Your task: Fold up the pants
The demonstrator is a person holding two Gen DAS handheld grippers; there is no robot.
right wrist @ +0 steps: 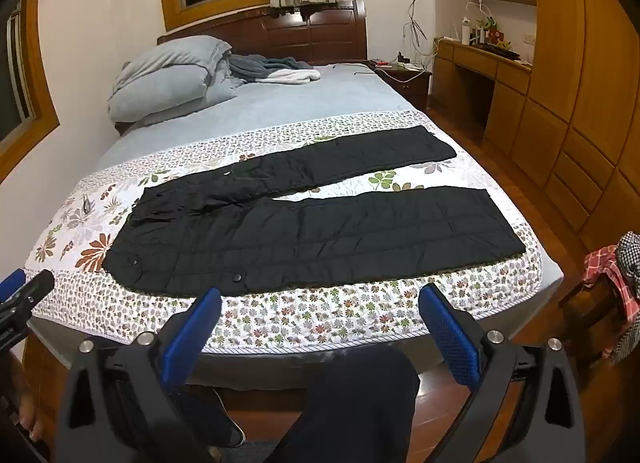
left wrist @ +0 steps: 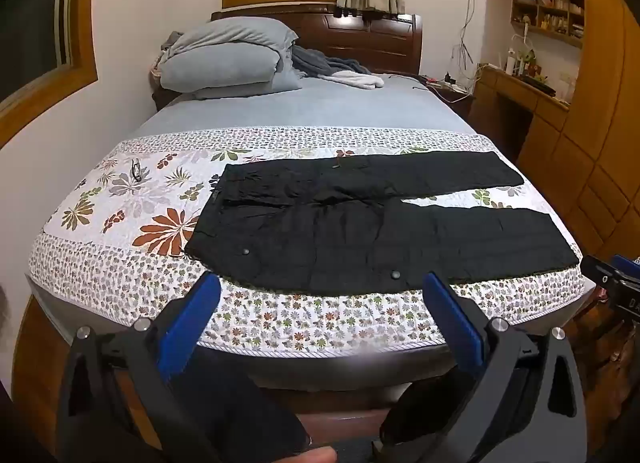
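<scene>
Black quilted pants (left wrist: 360,223) lie flat and spread on the floral quilt (left wrist: 120,223) at the foot of the bed, waist to the left, both legs running right with a gap between them. They also show in the right wrist view (right wrist: 304,235). My left gripper (left wrist: 322,291) is open and empty, held just off the bed's near edge in front of the waist and hip. My right gripper (right wrist: 320,305) is open and empty, in front of the near leg. The right gripper's tip shows at the right edge of the left wrist view (left wrist: 616,283).
A folded grey duvet (left wrist: 228,59) and loose clothes (left wrist: 340,71) lie at the head of the bed. A wooden desk (left wrist: 520,91) and wardrobe (left wrist: 600,143) stand to the right. A chair with checked clothes (right wrist: 612,283) stands by the bed's right corner. Eyeglasses (left wrist: 136,171) lie on the quilt, left of the pants.
</scene>
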